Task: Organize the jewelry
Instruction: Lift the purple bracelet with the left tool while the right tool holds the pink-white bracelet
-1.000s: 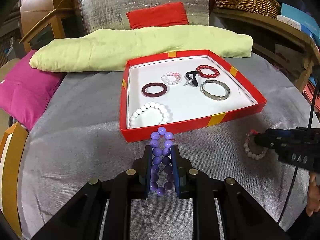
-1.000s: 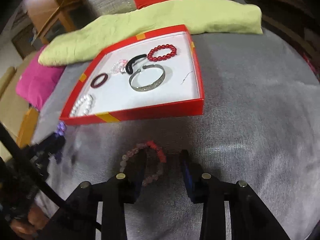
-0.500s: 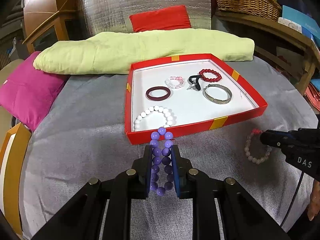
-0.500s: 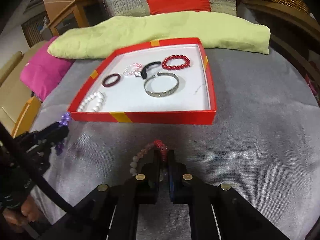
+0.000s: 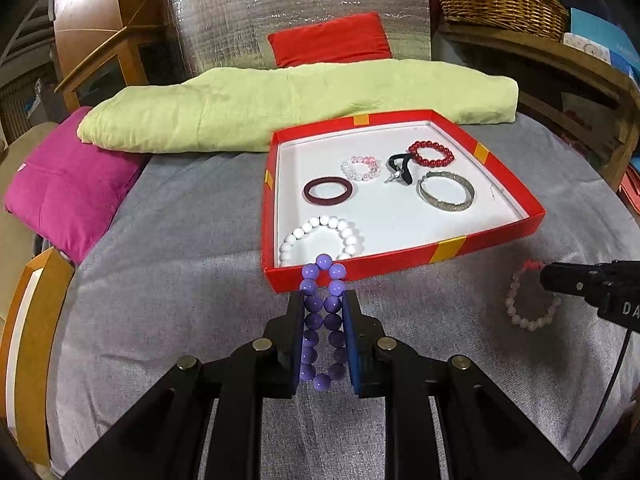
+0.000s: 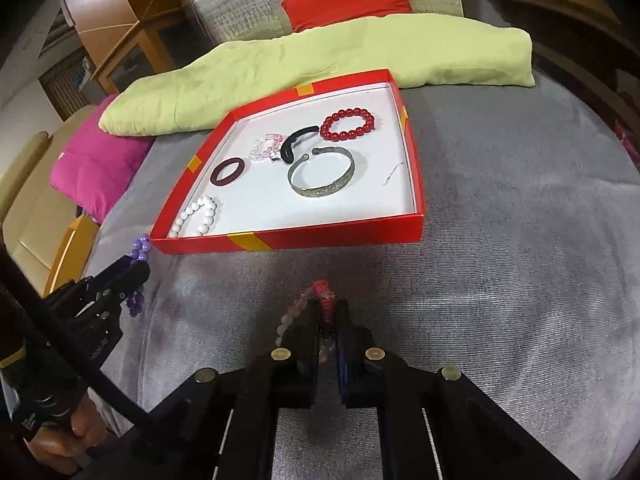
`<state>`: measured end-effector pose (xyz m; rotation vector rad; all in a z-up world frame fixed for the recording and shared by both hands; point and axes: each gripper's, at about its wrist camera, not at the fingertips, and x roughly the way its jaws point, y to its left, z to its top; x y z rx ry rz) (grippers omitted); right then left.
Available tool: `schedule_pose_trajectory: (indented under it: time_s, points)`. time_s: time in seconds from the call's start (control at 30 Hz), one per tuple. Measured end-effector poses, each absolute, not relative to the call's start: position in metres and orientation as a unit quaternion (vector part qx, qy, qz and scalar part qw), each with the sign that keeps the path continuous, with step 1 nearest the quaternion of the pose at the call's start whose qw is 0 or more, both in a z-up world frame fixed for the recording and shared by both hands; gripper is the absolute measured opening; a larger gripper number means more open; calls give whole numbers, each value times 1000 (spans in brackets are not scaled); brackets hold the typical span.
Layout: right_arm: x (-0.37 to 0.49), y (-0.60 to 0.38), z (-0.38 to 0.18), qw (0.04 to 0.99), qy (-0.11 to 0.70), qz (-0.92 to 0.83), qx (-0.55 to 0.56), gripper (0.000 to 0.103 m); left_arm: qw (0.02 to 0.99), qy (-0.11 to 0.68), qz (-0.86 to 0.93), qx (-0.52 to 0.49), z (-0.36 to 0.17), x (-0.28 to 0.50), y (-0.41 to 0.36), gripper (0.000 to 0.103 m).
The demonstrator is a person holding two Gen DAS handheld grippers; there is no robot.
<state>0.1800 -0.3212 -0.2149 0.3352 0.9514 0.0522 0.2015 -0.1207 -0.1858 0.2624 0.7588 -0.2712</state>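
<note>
A: Bracelets are sitting where, and is any writing readable?

B: The purple bracelet (image 5: 323, 320) is being squeezed between the left gripper's (image 5: 322, 300) fingers, just before the red tray (image 5: 400, 256). The pale pink bracelet (image 5: 530, 300) is being pinched by the right gripper's (image 6: 328, 308) nearly closed fingers, whose body is showing only "DA".

A: And the surface?

B: Grey cloth (image 5: 180, 280) is covering the desk; green (image 5: 280, 108), magenta (image 5: 68, 192) and red cushions (image 5: 330, 40) are lying behind.

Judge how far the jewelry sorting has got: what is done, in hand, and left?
Done: six pieces lie in the red tray. In hand: the left gripper holds the purple bead bracelet; the right gripper has shut on the pale pink bracelet. Left: placing both in the tray.
</note>
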Motion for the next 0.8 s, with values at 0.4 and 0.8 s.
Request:
schedule_pose_trajectory:
  time_s: [0.4, 0.8]
  points:
    - [179, -331, -219, 867, 460, 33, 189, 7, 910, 373, -132, 123, -186, 202, -121, 20]
    - [179, -326, -221, 867, 467, 28, 172, 7, 914, 363, -129, 128, -180, 198, -122, 20]
